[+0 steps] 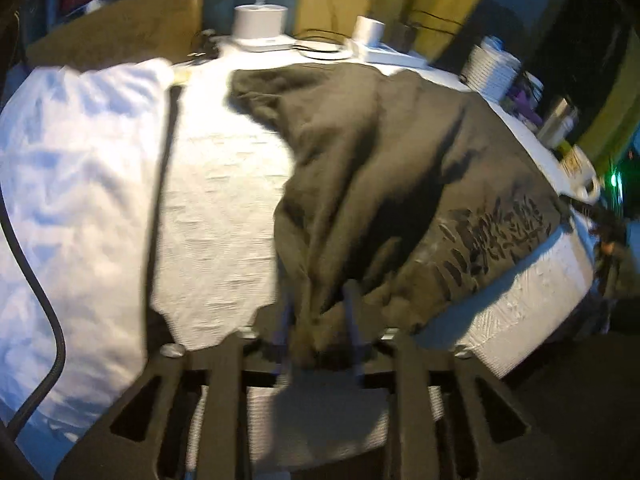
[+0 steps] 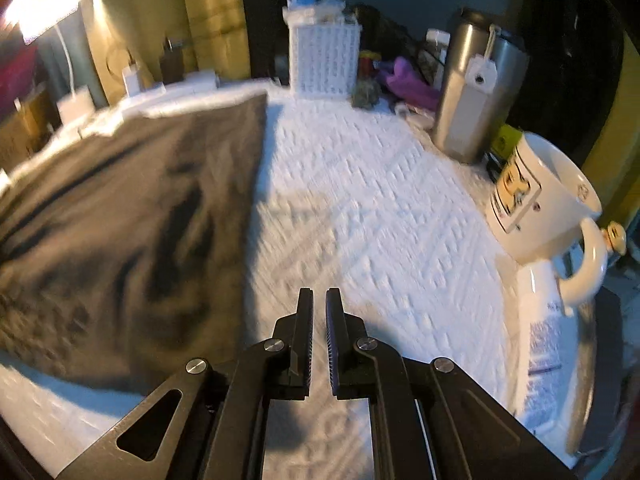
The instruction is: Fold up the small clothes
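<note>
On the white textured tabletop [image 2: 360,208], a dark olive-brown T-shirt [image 1: 380,168] lies spread, rumpled toward the near edge. Long axis in the left wrist view runs from the far-left end by the chargers down to the near-right corner, where the black print [image 1: 492,236] sits at the tabletop's edge. Print lettering angles up to the right.

Left tool [image 1: 318,320]: a bunched fold of the shirt's near hem sits between its fingers, cloth pulled up into a ridge toward it. Frame is blurred; can't tell whether the pads actually press on the fabric or are parted around it.

Right tool [image 2: 319,316]: clenched, only a thin slit between the ribbed pads, nothing in it. It hangs over bare tabletop, just right of the shirt's straight edge, not touching the cloth.

White cloth [image 1: 80,200] lies left of the shirt, apart from it, with a strip of bare tabletop between. A black cable [image 1: 44,308] crosses its near-left part.

Far edge: white round device [image 1: 261,24], small white charger block [image 1: 369,30].

Right side, clear of the shirt: white lattice basket [image 2: 325,60], steel tumbler [image 2: 472,92] with a white tag on a cord, white printed mug [image 2: 540,204], handle facing the near-right.
</note>
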The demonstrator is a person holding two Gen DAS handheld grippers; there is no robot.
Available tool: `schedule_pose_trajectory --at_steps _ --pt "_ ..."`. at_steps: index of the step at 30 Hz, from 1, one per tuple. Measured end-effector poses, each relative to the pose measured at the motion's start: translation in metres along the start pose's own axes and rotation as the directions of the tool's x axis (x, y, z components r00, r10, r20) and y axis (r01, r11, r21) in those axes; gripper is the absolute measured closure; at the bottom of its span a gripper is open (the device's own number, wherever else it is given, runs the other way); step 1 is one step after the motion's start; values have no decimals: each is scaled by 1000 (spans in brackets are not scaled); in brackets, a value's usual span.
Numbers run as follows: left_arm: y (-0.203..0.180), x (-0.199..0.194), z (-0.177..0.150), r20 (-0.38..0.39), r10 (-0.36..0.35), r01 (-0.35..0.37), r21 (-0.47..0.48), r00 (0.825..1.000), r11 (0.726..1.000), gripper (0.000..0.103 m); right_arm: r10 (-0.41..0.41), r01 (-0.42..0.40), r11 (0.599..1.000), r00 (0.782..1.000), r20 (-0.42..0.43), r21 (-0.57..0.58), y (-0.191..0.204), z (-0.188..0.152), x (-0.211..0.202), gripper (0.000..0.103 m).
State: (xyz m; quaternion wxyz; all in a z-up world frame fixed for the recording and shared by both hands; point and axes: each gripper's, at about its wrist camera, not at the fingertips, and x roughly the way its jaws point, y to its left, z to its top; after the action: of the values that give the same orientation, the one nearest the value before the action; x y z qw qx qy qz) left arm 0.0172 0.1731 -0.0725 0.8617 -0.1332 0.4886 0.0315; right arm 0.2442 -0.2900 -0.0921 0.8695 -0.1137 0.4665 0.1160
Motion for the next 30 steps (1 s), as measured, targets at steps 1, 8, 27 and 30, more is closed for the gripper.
schedule_pose_trajectory --at_steps 1,8,27,30 --pt "6 -7 0 12 7 -7 -17 1000 1000 58 -4 4 1000 1000 24 -6 -1 -2 -1 92" --pt "33 -18 42 107 78 -73 -50 991 996 49 -87 87 993 996 -5 75 -27 1 7 15" --pt "51 116 182 97 76 -76 -11 992 997 99 -27 28 993 1000 -5 119 -21 23 29 15" --pt "54 113 195 141 163 -166 10 976 986 99 -30 30 993 1000 -6 117 -21 25 31 15"
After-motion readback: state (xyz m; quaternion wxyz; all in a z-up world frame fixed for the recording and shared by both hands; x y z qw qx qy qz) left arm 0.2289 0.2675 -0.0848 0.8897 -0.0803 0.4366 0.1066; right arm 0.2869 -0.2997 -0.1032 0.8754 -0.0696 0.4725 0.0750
